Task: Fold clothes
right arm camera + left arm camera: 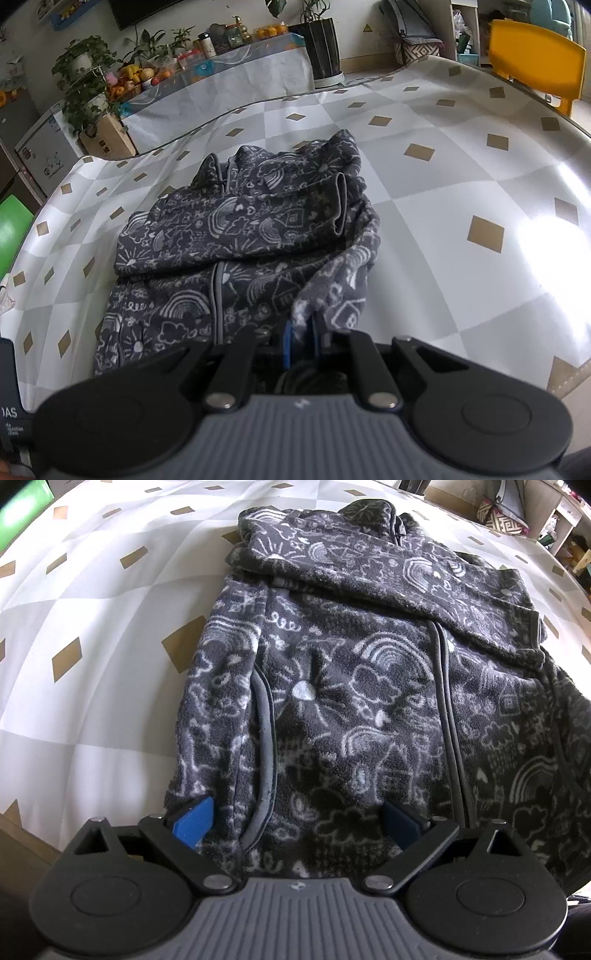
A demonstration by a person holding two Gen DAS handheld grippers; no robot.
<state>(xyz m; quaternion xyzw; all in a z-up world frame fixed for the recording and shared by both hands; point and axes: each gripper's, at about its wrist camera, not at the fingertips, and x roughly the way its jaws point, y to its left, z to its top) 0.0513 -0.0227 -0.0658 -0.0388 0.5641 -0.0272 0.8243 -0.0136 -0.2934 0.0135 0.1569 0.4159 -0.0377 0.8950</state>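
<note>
A dark grey fleece jacket with white doodle print lies on the checked tablecloth, one sleeve folded across its chest. My left gripper is open over the jacket's near hem, its blue pads wide apart with fabric between them. In the right wrist view the same jacket lies in front of me. My right gripper is shut on the jacket's right side, which rises from the table in a raised fold up to the jaws.
The tablecloth stretches right of the jacket, with strong glare at the far right. A yellow chair stands beyond the table edge and a green chair at the left. A side table with fruit and plants is behind.
</note>
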